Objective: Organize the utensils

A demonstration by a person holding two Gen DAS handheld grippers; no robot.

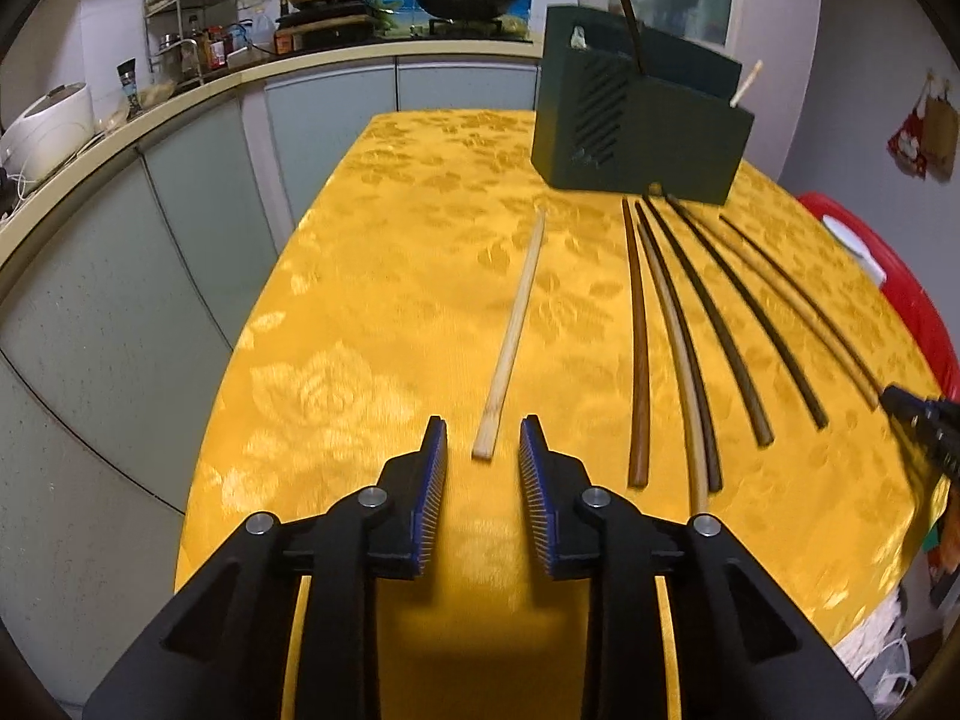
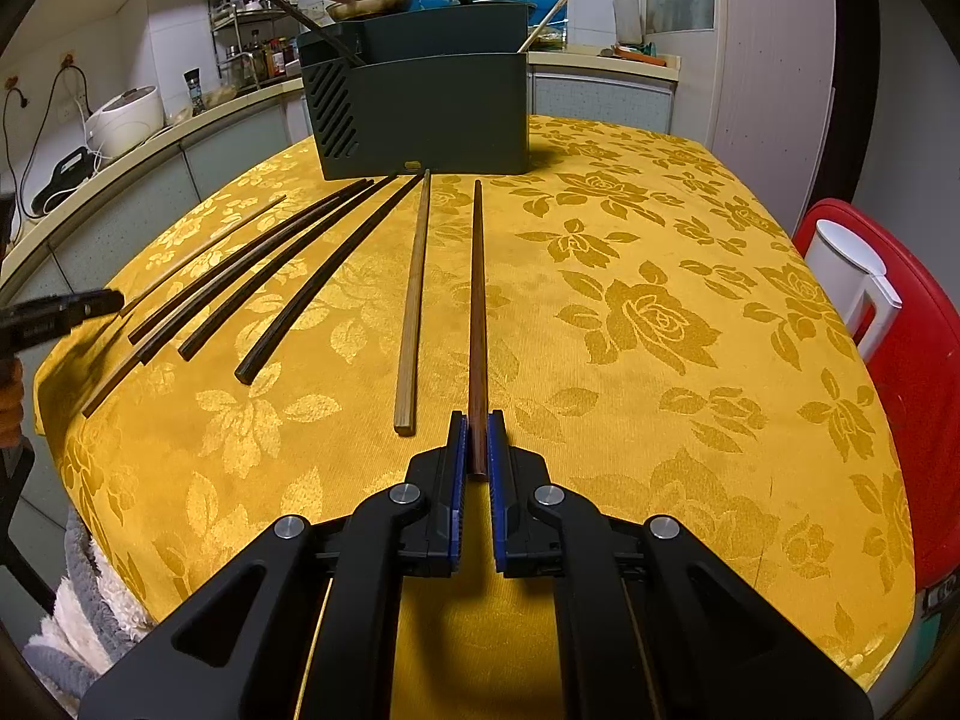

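Item held: one reddish-brown wooden chopstick [image 2: 478,300], long, slim and tapering, lying straight on the table with its thick end clamped between the ribbed blue pads [image 2: 461,468] of my right gripper [image 2: 477,450], whose jaws are closed on it. Just beside it to the left lies a paler, square-cut bamboo chopstick [image 2: 414,300], touching nothing. Further left, a fan of dark, glossy chopsticks [image 2: 312,276], their far tips gathered near the holder. My left gripper [image 1: 483,450] hangs over the table with its jaws a little apart and nothing between the pads; the blunt end of a light bamboo chopstick [image 1: 516,324] lies on the cloth just ahead of the gap, untouched. All tips point toward the dark green utensil holder [image 2: 432,114], a boxy plastic caddy with slanted vent slots in one side, standing upright at the far end of the table; a dark stick and a pale one lean out of its top. Surface: yellow damask tablecloth [image 2: 660,324], woven with a rose pattern, faintly shiny. At the table's right edge, a red plastic stool [image 2: 924,396] bearing a white mug [image 2: 852,276].
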